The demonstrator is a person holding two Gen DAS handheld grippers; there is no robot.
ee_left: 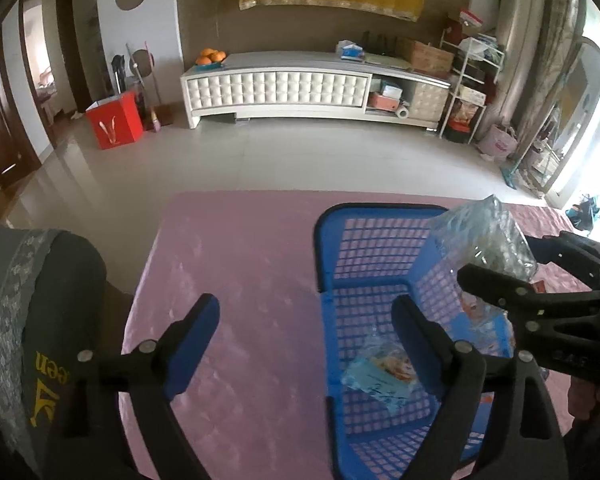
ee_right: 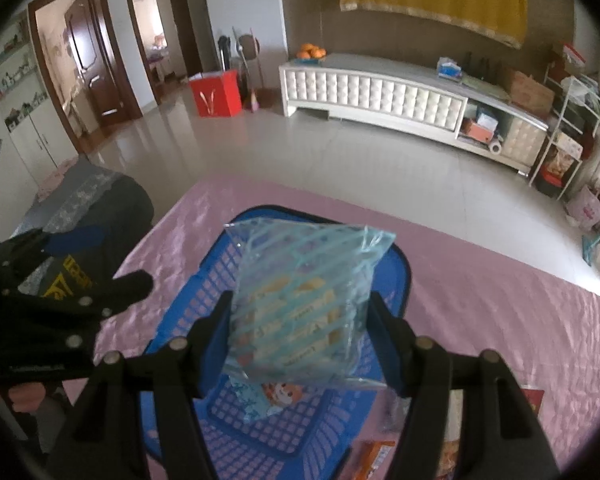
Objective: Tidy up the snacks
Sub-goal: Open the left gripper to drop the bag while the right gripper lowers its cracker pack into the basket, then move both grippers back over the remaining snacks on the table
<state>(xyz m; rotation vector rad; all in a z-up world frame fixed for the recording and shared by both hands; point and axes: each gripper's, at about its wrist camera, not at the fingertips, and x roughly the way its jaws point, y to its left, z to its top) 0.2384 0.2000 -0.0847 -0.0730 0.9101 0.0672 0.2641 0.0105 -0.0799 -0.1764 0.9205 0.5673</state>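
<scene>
A blue plastic basket (ee_left: 380,240) stands on the pink tablecloth (ee_left: 240,260). One blue snack packet (ee_left: 380,376) lies inside it; it also shows in the right wrist view (ee_right: 256,398). My right gripper (ee_right: 300,328) is shut on a clear blue-striped snack bag (ee_right: 300,296) and holds it above the basket (ee_right: 396,276). In the left wrist view that bag (ee_left: 484,240) hangs over the basket's right wall, held by the right gripper (ee_left: 500,276). My left gripper (ee_left: 304,344) is open and empty, its right finger over the basket's near left corner.
More snack packets (ee_right: 376,460) lie on the cloth right of the basket. A dark cushion (ee_left: 40,320) sits off the table's left edge. Beyond the table is tiled floor, a white TV cabinet (ee_left: 300,84) and a red box (ee_left: 116,120).
</scene>
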